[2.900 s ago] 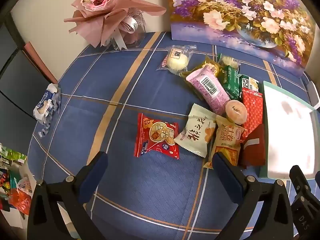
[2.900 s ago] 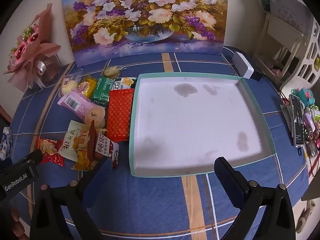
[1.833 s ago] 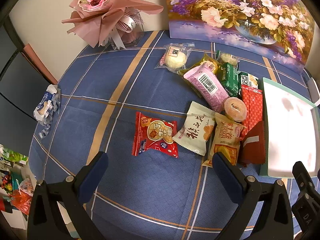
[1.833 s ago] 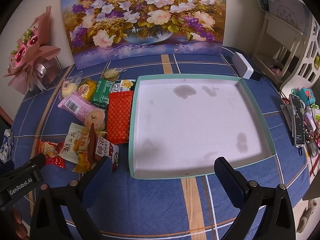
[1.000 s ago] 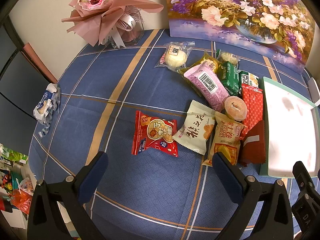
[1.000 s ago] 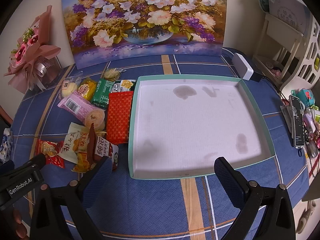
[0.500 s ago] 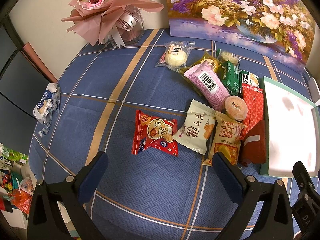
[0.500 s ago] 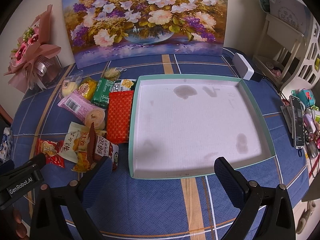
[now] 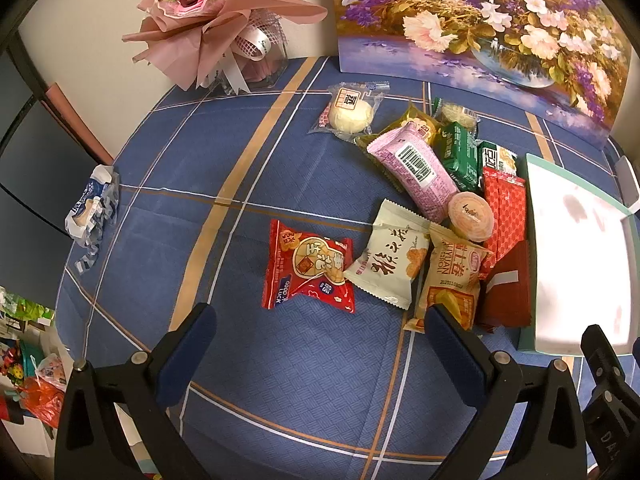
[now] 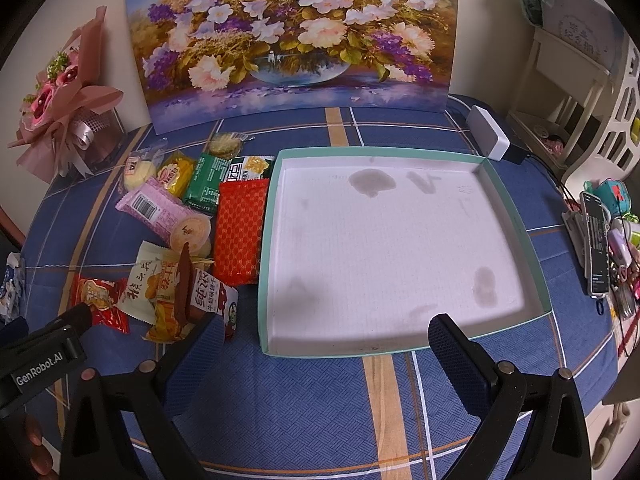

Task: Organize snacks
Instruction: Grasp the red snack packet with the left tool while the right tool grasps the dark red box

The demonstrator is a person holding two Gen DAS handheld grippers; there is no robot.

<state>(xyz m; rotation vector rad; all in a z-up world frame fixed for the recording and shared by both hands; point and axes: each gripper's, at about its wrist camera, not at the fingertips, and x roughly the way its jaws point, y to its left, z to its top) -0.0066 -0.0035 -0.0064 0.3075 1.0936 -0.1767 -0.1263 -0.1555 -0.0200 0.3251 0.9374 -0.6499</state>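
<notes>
Teal-rimmed tray (image 10: 516, 216) holds nothing; snacks (image 10: 240, 232) lie beside it.

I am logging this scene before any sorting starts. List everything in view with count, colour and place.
Tray: 1, teal rim, white floor, nothing in it, right of the snacks.
Snack packets: about 12, red, pink, green, yellow, cream, clustered left of the tray.
Tablecloth: 1, blue plaid.
Painting: 1, floral, at the back.
Bouquet: 1, pink, back left.
Crumpled wrapper: 1, blue-white, left edge.
White box: 1, behind the tray.
Left gripper: open.
Right gripper: open.
</notes>
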